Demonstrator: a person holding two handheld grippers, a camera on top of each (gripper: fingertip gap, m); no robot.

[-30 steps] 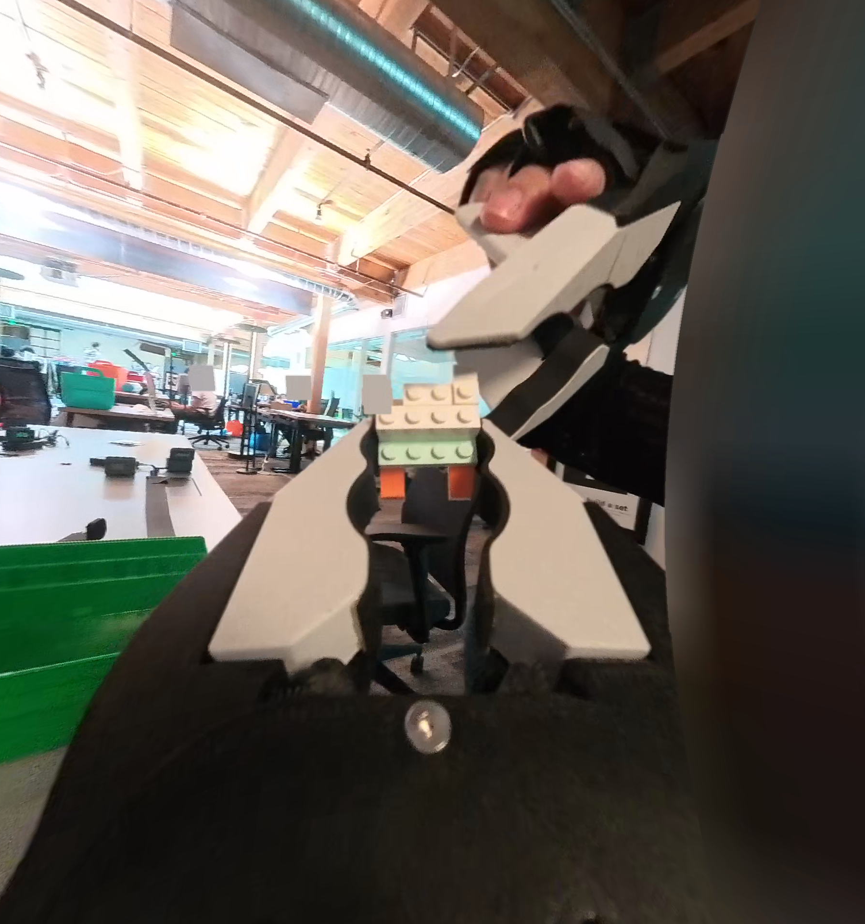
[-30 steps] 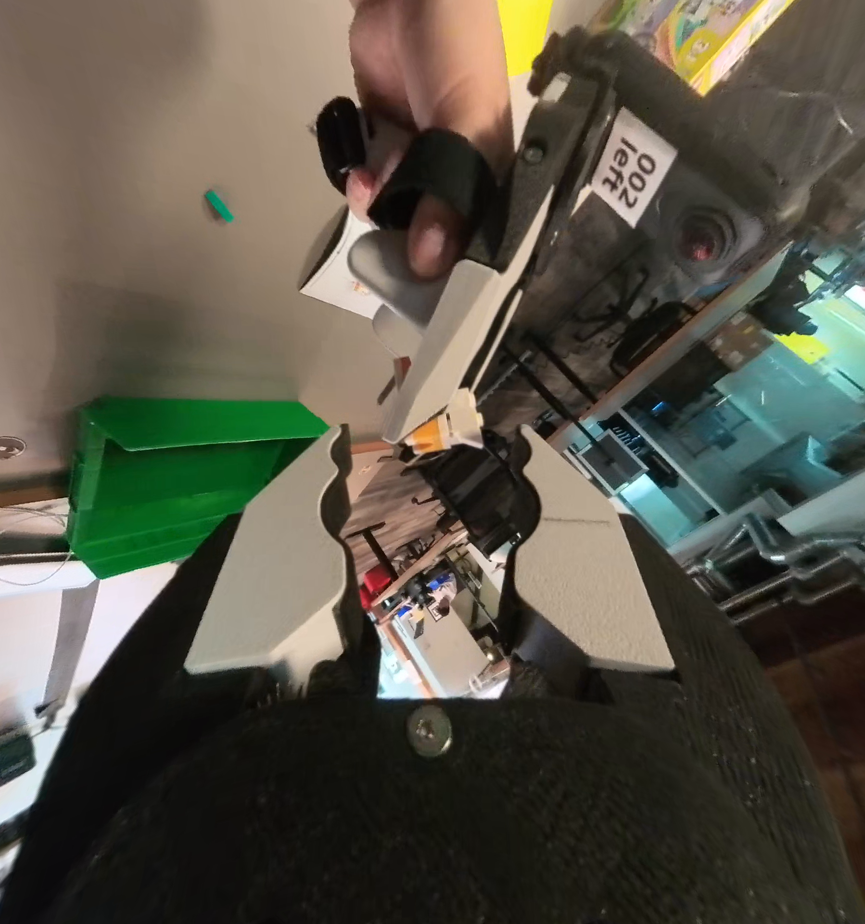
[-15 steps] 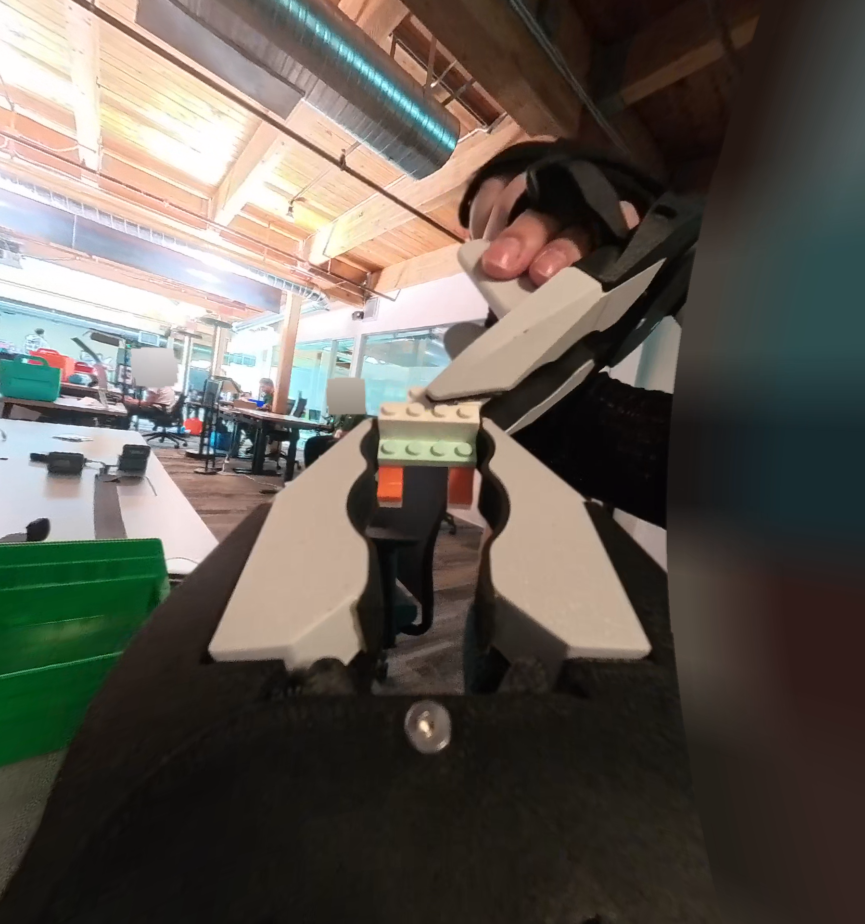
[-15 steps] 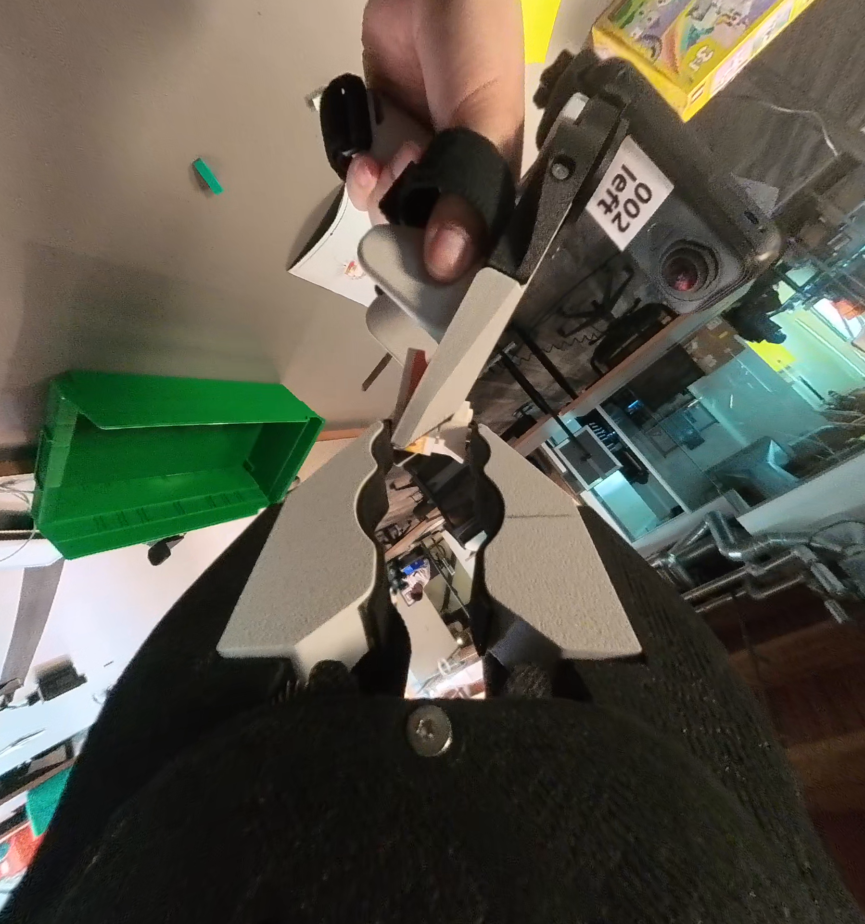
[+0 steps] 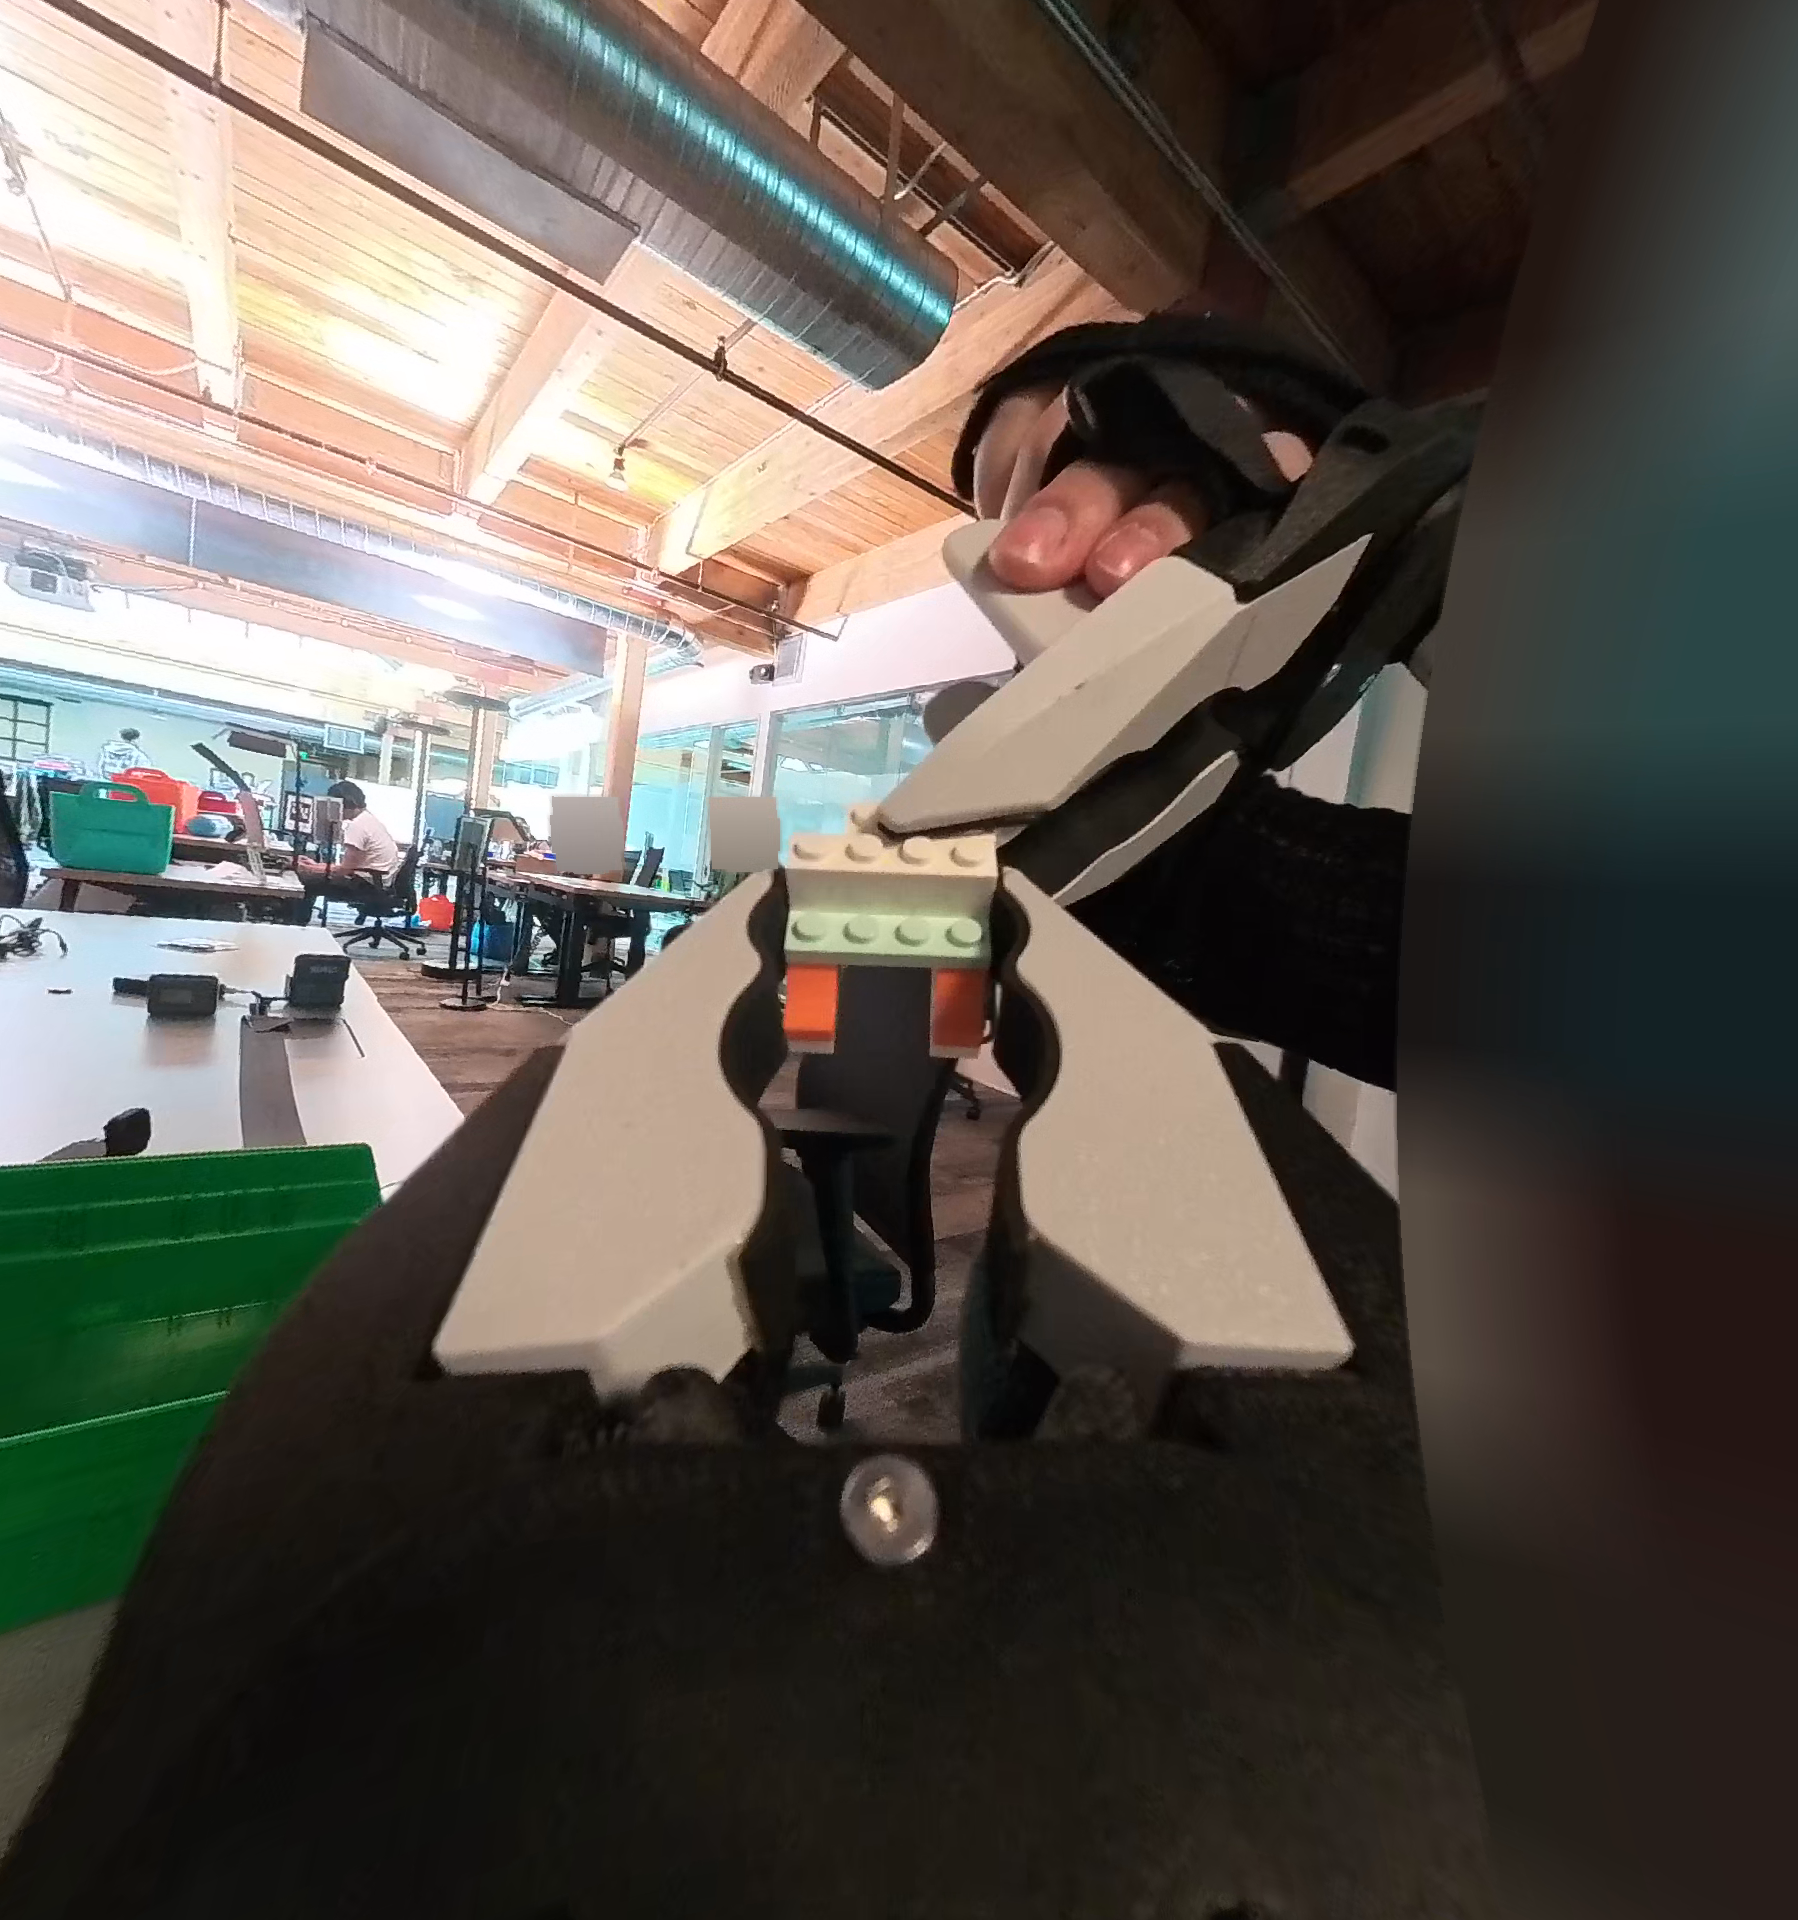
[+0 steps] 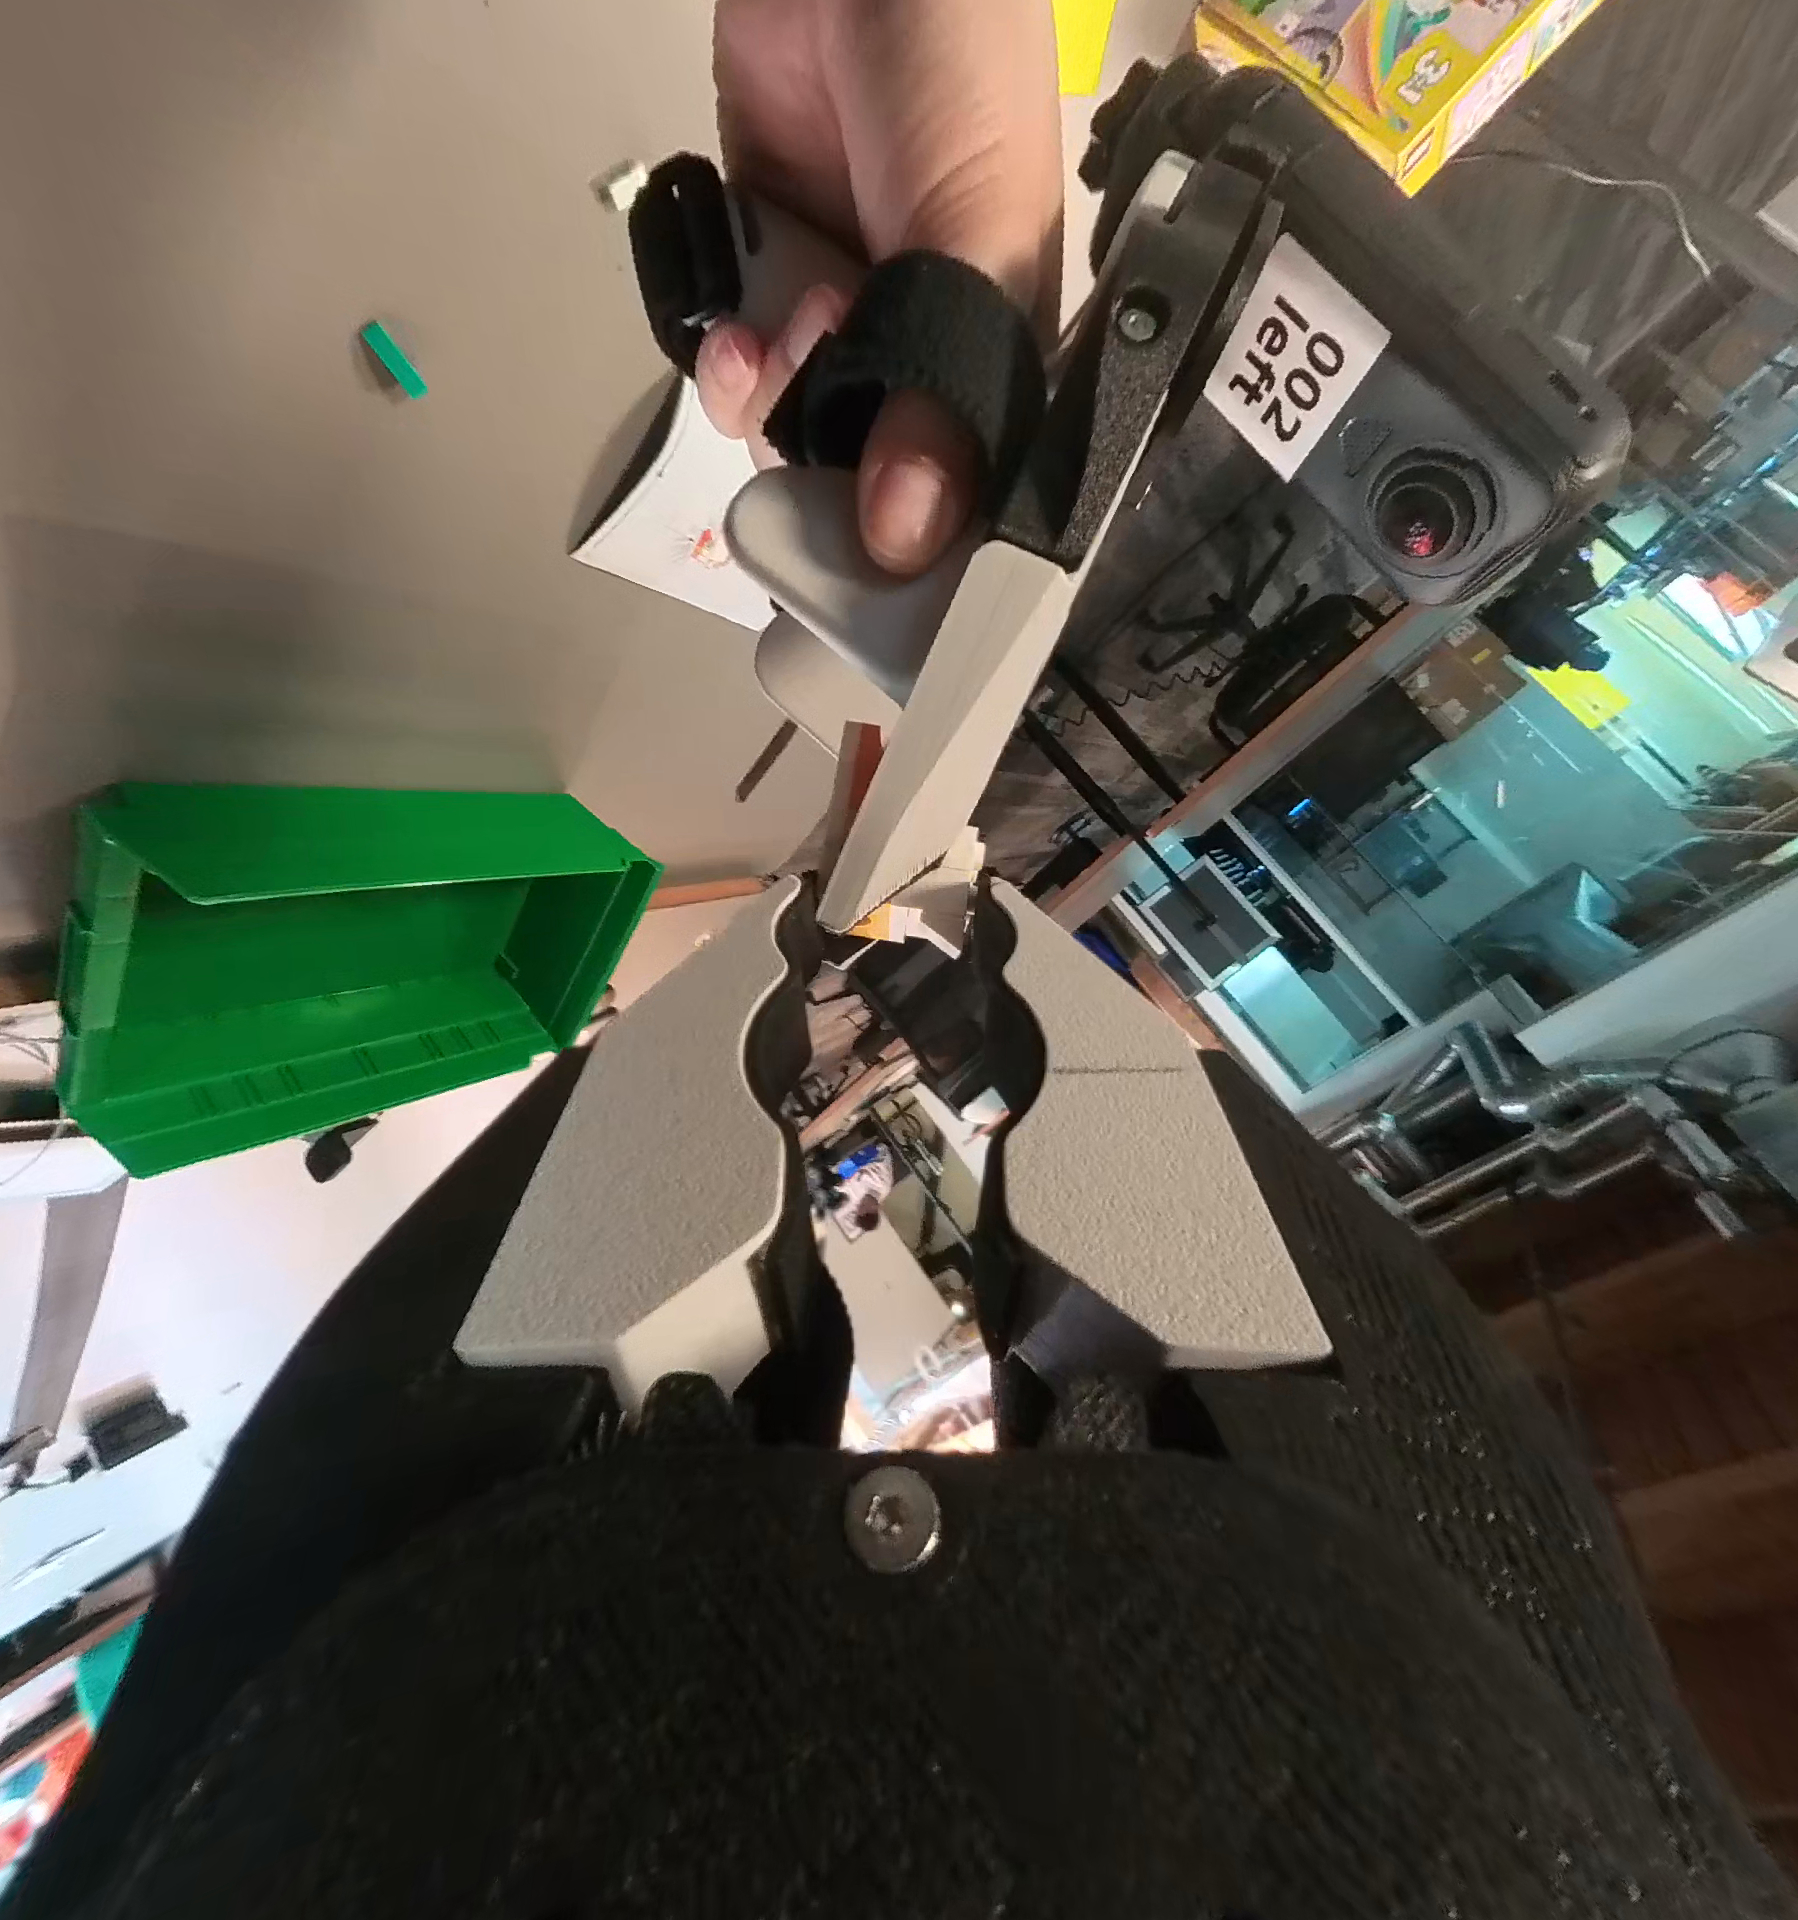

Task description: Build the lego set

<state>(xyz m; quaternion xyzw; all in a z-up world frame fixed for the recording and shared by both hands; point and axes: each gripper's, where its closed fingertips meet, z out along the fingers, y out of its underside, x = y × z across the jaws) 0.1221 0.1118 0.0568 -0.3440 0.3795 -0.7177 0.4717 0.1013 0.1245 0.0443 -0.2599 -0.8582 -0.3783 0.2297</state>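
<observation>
My left gripper (image 5: pixel 890 935) is shut on a small lego assembly (image 5: pixel 890 883) of white bricks over a pale green plate, with two orange bricks beneath, held up in the air. My right gripper (image 6: pixel 890 899) comes in from the upper right in the left wrist view, with one finger (image 5: pixel 1030 758) lying on the top white brick. In the right wrist view its jaws are drawn in to a narrow gap around the lego assembly (image 6: pixel 890 920) and the tip of the left gripper's finger (image 6: pixel 936 769). The contact itself is partly hidden.
A green bin (image 6: pixel 355 935) stands open on the white table (image 6: pixel 199 520) and also shows in the left wrist view (image 5: pixel 147 1299). A small green piece (image 6: pixel 393 358), a white booklet (image 6: pixel 656 520) and a yellow lego box (image 6: pixel 1394 73) lie farther off. My two grippers' fingertips are within a few centimetres of each other.
My right gripper has closed from wide open to a narrow gap and moved onto the top of the assembly. My left gripper has kept its hold.
</observation>
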